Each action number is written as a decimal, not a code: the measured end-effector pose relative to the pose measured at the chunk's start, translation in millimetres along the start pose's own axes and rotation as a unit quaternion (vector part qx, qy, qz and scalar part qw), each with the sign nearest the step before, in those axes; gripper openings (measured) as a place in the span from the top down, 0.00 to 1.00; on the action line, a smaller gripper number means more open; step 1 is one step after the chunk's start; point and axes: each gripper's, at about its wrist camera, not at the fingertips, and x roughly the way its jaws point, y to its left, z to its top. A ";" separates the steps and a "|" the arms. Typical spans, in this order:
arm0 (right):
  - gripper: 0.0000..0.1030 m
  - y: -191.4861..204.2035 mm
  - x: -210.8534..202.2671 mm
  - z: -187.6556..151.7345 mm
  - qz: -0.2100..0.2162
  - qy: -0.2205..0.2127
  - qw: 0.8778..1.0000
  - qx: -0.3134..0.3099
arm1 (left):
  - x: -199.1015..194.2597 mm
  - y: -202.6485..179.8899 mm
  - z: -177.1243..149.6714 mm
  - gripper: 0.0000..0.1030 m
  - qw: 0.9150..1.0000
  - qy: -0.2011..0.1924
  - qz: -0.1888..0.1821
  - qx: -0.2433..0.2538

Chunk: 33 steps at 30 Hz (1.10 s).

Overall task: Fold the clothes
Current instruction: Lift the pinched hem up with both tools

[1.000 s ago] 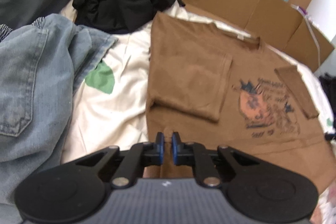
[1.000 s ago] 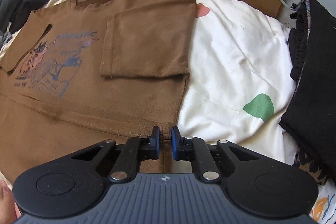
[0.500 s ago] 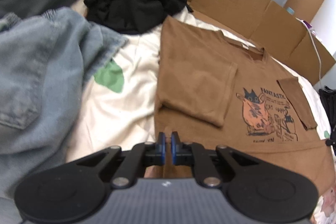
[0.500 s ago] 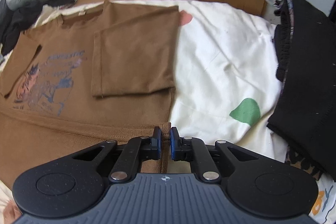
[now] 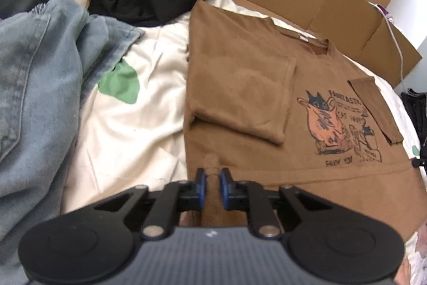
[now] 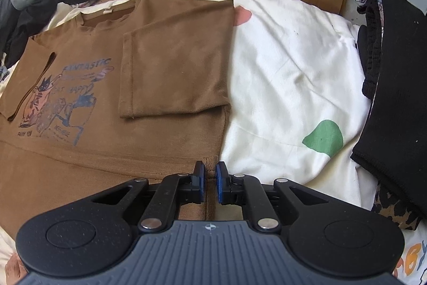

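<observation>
Clearly, with each claw, left claw (image 5: 210,182) and right claw (image 6: 210,182), clamped on only a thin pinch of the brown t-shirt's (image 5: 240,87) hem, cloth may be lost and the sleeves folded above the hem disturbed.

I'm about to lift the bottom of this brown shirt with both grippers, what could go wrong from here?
1. The left gripper pinches only a small bunch of the shirt hem; it could slip out when lifted.
2. The right gripper sits at the shirt's very edge, beside the sheet; it may catch the sheet or lose the hem.
3. Lifting could undo the folded sleeves.
</observation>
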 end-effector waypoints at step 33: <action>0.94 10.2 -157.1 94.4 -0.002 -0.122 0.992 0.016 | -135.0 -42.2 120.0 0.96 0.994 -0.105 -0.005 -0.010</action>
